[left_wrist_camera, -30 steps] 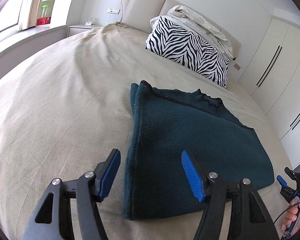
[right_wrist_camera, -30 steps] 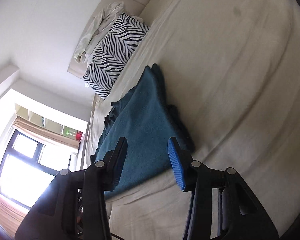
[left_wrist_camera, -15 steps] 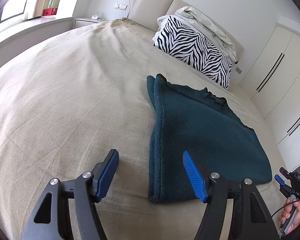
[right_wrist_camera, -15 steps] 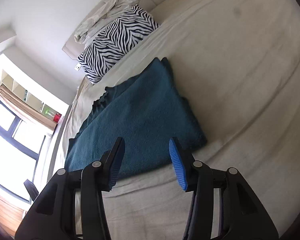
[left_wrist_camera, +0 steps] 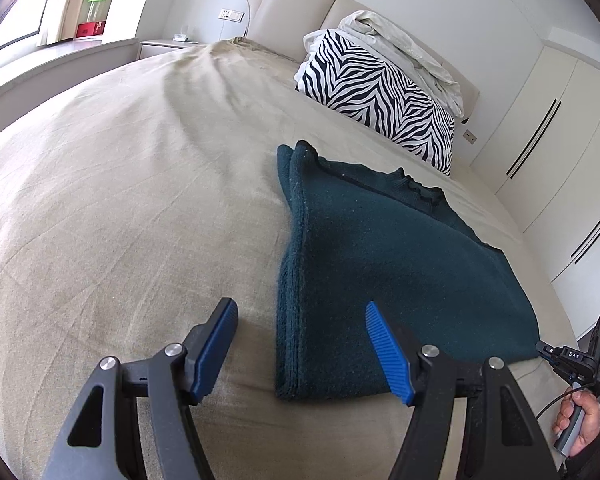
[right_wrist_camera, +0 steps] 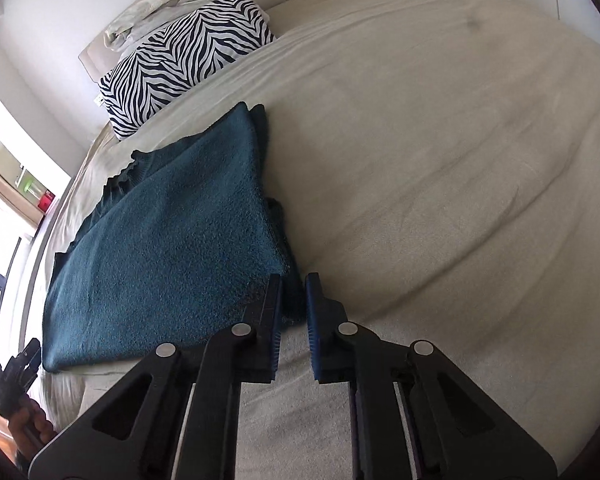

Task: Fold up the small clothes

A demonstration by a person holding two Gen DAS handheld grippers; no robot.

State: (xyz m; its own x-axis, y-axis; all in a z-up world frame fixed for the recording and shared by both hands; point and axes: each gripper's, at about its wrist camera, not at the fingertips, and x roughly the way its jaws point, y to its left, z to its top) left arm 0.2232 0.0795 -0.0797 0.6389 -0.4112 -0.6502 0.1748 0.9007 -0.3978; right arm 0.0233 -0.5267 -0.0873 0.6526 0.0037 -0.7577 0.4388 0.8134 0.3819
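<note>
The folded teal garment (left_wrist_camera: 400,280) lies on the bed (left_wrist_camera: 120,200), near the zebra pillow (left_wrist_camera: 376,96). The left gripper (left_wrist_camera: 300,344) hovers with fingers apart over its near left corner. The right gripper (right_wrist_camera: 293,320) has its fingers nearly together at the garment's near right corner; whether they pinch cloth is unclear.

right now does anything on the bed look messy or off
Mostly tidy. The folded teal garment lies flat on the bed, though its far layers do not line up, a scalloped edge peeking out. A crumpled pale sheet is heaped on the zebra pillow.
</note>
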